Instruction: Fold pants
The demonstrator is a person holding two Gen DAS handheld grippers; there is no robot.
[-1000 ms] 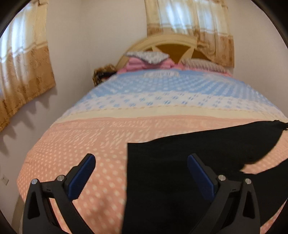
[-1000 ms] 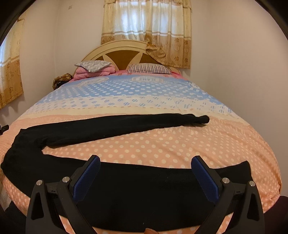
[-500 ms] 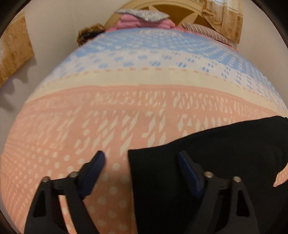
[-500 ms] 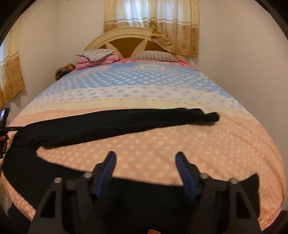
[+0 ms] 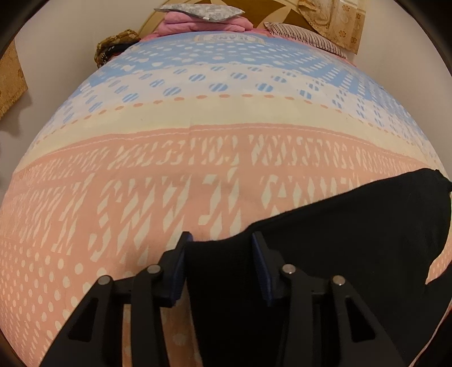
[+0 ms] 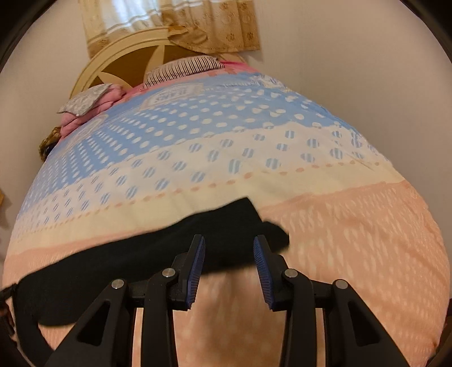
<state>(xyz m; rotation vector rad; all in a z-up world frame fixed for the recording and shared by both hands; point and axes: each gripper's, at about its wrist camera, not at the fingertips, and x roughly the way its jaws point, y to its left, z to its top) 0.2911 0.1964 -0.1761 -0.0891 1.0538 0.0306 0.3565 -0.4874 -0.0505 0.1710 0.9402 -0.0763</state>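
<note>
Black pants (image 5: 339, 240) lie spread on the dotted pink, cream and blue bedcover (image 5: 141, 197). In the left wrist view a corner of the black cloth sits between the fingers of my left gripper (image 5: 220, 237). Its jaws are closing and the pads stand a little apart from the cloth on both sides. In the right wrist view one long leg of the pants (image 6: 141, 254) runs from the left to its end just past my right gripper (image 6: 228, 238). Those jaws are also closing, with the leg's end partly between the fingertips and no pad pressing on it.
At the head of the bed lie a striped pillow (image 6: 183, 67) and a grey pillow on folded pink bedding (image 5: 197, 14), in front of a cream headboard (image 6: 118, 56). A curtain (image 6: 169, 22) hangs behind. A dark brown bundle (image 5: 113, 45) sits at the bed's far left corner.
Both grippers tipped down toward the bed and their jaws narrowed. The left one came down over the cloth's corner. The right one swung from the near leg to the far leg's end.
</note>
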